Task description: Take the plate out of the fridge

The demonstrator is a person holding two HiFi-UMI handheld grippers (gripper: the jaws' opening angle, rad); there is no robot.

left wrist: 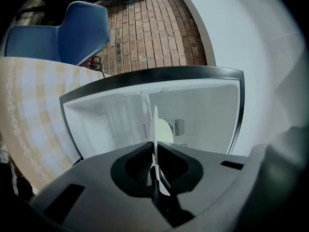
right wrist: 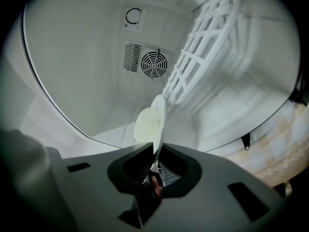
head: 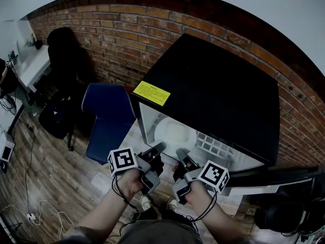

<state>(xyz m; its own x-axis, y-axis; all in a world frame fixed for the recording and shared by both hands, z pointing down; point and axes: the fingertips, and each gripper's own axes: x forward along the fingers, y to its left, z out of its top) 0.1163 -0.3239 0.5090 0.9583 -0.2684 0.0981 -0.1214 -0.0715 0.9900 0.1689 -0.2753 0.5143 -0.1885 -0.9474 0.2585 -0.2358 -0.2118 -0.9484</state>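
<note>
Arms fwd; L tool, R tool pinch plate rim.

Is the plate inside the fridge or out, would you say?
Inside: the plate sits in the fridge, left tongs and right tongs gripping its rim.

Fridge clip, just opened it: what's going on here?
A person holds a gripper in each hand at the open black fridge. The left gripper and the right gripper each have their jaws shut on the near rim of a white plate, side by side. The plate is inside the compartment, near the front, and not yet out.
</note>
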